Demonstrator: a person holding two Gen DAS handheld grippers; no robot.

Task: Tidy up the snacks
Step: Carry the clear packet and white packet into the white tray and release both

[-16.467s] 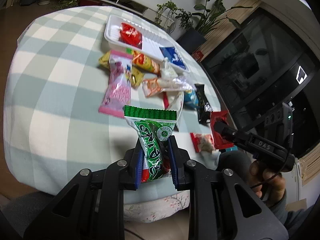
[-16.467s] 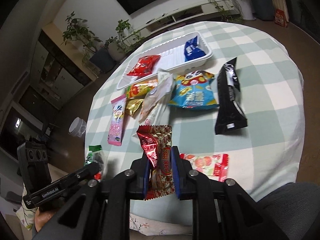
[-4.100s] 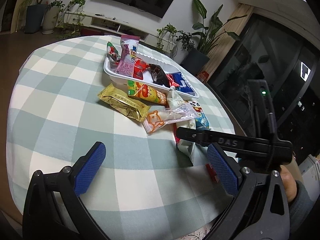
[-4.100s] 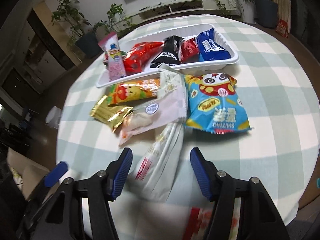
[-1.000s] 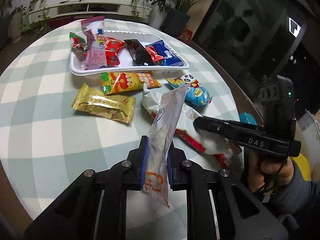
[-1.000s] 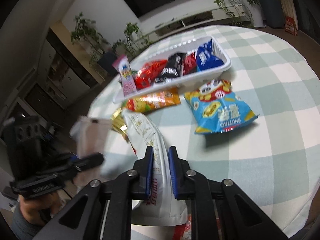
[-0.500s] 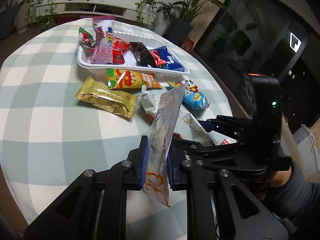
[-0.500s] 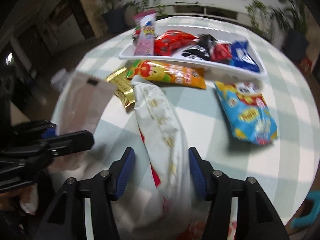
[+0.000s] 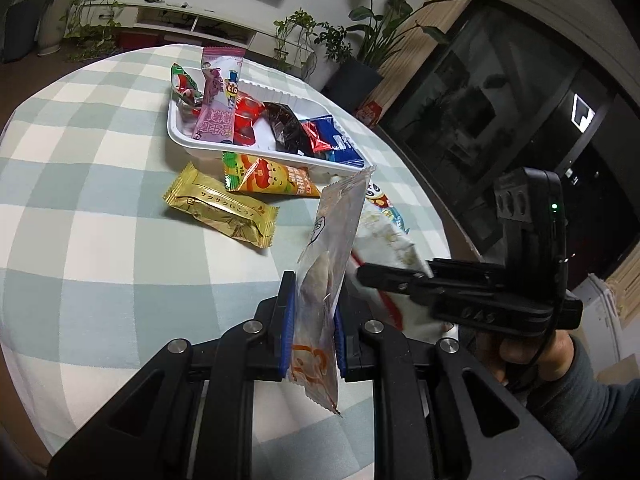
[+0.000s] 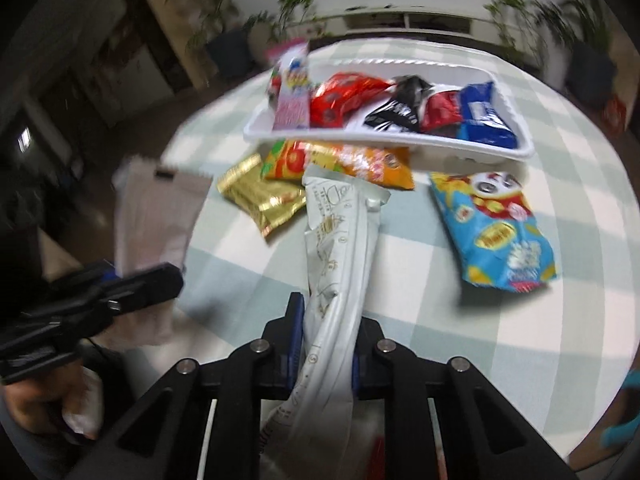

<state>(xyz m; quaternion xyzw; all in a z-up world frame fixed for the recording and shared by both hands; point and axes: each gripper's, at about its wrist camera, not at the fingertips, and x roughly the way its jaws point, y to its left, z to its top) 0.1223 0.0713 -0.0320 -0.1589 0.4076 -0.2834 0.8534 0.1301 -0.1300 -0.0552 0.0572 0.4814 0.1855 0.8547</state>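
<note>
Both claws are loaded: left claw (image 9: 310, 332) clamped on a clear packet (image 9: 332, 248), right claw (image 10: 324, 344) seemingly pinching the long white packet (image 10: 340, 240), white tray (image 10: 400, 146) straight ahead.

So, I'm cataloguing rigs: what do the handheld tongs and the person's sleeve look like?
Both tongs, left and right, are black angular frames with silver bolts and blue pads. The right unit carries white lettering, a green light and a black cable. The sleeve is grey.

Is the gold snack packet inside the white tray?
No, the gold packet lies on the checked tablecloth, outside the white tray.
</note>
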